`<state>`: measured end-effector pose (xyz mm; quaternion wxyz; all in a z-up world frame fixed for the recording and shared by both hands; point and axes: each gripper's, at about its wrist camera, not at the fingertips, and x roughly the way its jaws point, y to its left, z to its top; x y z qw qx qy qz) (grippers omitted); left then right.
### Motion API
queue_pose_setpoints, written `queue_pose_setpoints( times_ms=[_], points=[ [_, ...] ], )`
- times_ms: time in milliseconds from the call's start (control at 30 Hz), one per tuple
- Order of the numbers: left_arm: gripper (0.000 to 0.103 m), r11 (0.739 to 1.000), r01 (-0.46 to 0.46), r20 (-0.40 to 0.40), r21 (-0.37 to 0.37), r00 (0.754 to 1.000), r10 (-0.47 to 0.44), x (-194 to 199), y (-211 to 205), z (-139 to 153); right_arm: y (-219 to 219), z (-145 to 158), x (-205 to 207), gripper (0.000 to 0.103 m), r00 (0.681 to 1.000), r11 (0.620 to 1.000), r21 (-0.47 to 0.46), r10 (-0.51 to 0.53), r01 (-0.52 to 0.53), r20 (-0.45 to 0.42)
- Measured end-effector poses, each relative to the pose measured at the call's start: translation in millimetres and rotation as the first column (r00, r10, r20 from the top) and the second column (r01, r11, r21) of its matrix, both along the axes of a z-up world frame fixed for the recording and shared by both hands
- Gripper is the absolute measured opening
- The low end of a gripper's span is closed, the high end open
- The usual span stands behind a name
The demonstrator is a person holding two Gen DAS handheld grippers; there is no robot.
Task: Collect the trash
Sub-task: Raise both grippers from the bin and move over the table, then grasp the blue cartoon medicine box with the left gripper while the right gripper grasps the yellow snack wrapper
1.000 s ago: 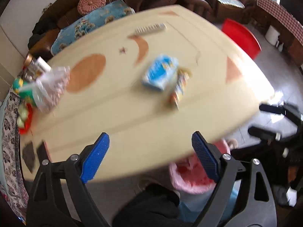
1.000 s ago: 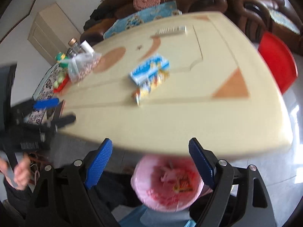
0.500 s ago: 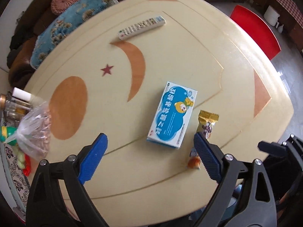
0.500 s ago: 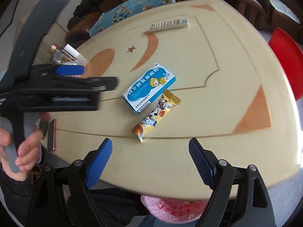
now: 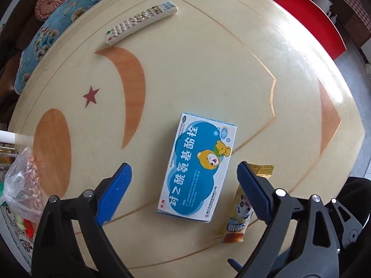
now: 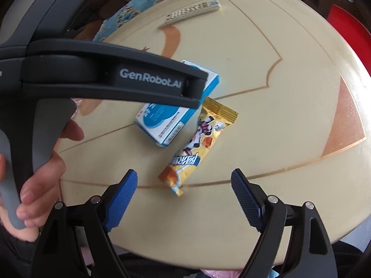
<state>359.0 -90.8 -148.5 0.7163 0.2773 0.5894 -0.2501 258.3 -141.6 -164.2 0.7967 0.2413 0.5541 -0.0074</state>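
The table (image 5: 208, 46) fills both views, cream with orange inlays, and everything that matters lies on its near half. Ahead of the left gripper (image 5: 183, 180), between its spread fingers and slightly beyond their tips, lies the box (image 5: 199, 169), flat and face up; it is nearly as wide as the gap, so a descent off centre could land a finger on its lid and shove it instead of straddling it. Just outside that gripper's right finger, partly hidden behind it, lies the wrapper (image 5: 241, 213), which the right wrist view shows more plainly. There the right gripper (image 6: 183, 185) hangs with its jaws wide and nothing between them, the wrapper (image 6: 197, 146) just ahead of its tips and slanting away, its far end close against the box (image 6: 176, 113), though I cannot tell whether they touch. The main risk, I judge, is crowding: the left gripper's body (image 6: 111, 81) crosses just above the box in the right view (near enough to hide much of it), so two reaches at once could knock tools together or nudge one item into the other. The wrapper is thin and slick, so fingers closing flat may slide over it and push it toward the table edge. Far beyond both grippers, the remote (image 5: 141, 23) is no trash and is best left alone.
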Motion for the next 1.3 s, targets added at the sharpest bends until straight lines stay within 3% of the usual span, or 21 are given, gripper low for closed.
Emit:
queue_pose_setpoints(
  times_ms=[333, 500, 567, 733, 833, 1067, 1300],
  points=[
    [0.090, 0.998, 0.060, -0.058, 0.000, 0.997, -0.060, 1, -6, -25, 12, -17, 6, 0.081, 0.999, 0.994, -0.102, -0.049, 0.049, -0.004],
    [0.090, 0.999, 0.048, -0.093, 0.010, 0.995, -0.047, 5, -10, -40, 28, -19, 16, 0.080, 1.000, 0.982, -0.190, -0.018, 0.019, 0.011],
    [0.090, 0.999, 0.045, -0.102, 0.023, 0.994, -0.042, 8, -10, -46, 34, -20, 14, 0.071, 1.000, 0.967, -0.256, 0.010, -0.002, 0.029],
    [0.090, 1.000, 0.021, -0.114, -0.009, 0.993, -0.021, 18, -7, -48, 34, -19, 8, 0.056, 0.999, 0.954, -0.301, 0.016, -0.001, 0.048],
    [0.080, 0.999, 0.024, -0.117, -0.029, 0.993, -0.028, 16, -9, -46, 29, -15, 0, 0.045, 0.998, 0.949, -0.315, 0.026, -0.007, 0.055],
    [0.070, 1.000, 0.001, -0.122, -0.031, 0.992, -0.004, 13, -14, -44, 5, -7, -10, 0.025, 0.997, 0.961, -0.276, 0.051, -0.034, 0.057],
    [0.066, 0.999, -0.039, -0.118, -0.033, 0.992, 0.034, 2, -3, -36, -11, -1, -24, 0.020, 0.994, 0.974, -0.218, 0.086, -0.070, 0.064]
  ],
)
